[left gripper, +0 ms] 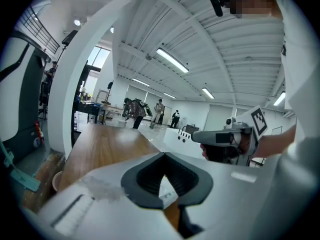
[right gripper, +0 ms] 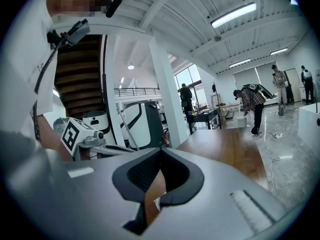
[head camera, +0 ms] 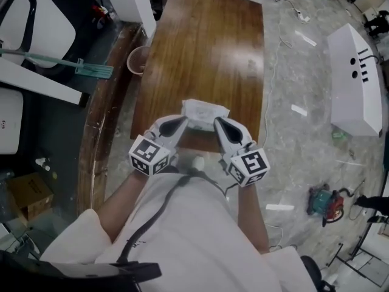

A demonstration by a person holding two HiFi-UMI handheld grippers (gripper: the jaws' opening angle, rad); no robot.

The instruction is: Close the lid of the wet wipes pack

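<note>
We hold the left gripper (head camera: 181, 124) and right gripper (head camera: 220, 125), jaws together and empty, at the table's (head camera: 206, 41) near edge, the wet wipes pack (head camera: 205, 112) just ahead between them, lengthwise along that edge, equally near both.

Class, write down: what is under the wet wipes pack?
The pack lies on the wooden table, at its near edge. The wood directly beneath it is covered. The left gripper and right gripper hide its near corners.
</note>
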